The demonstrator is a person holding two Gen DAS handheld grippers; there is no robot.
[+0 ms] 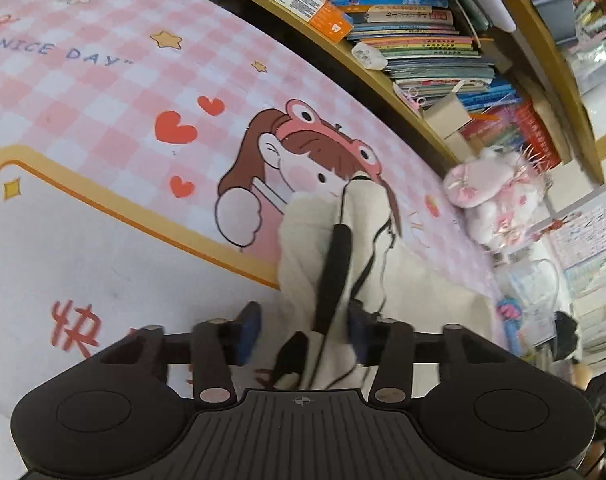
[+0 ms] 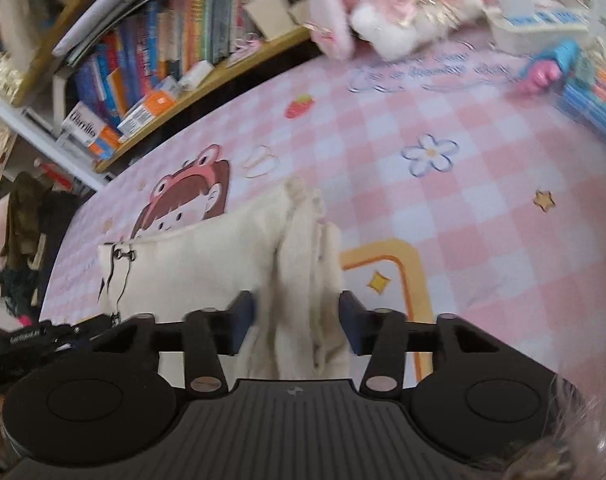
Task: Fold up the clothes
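Observation:
A cream garment (image 1: 303, 240) with a black strap and thin black cords lies bunched on the pink checked cartoon mat (image 1: 103, 92). My left gripper (image 1: 303, 334) straddles its near end. The jaws stand apart, and a gap shows between the left pad (image 1: 249, 332) and the cloth. In the right wrist view the same cream garment (image 2: 203, 264) spreads flat to the left, with a folded ridge running toward me. My right gripper (image 2: 297, 324) stands around that ridge with its jaws apart, the cloth loose between the blue pads.
A curved wooden shelf of books (image 1: 403, 28) borders the far edge of the mat. A pink and white plush toy (image 1: 491, 196) sits at the mat's corner. Blue pens and a pink toy (image 2: 563, 68) lie at the right in the right wrist view.

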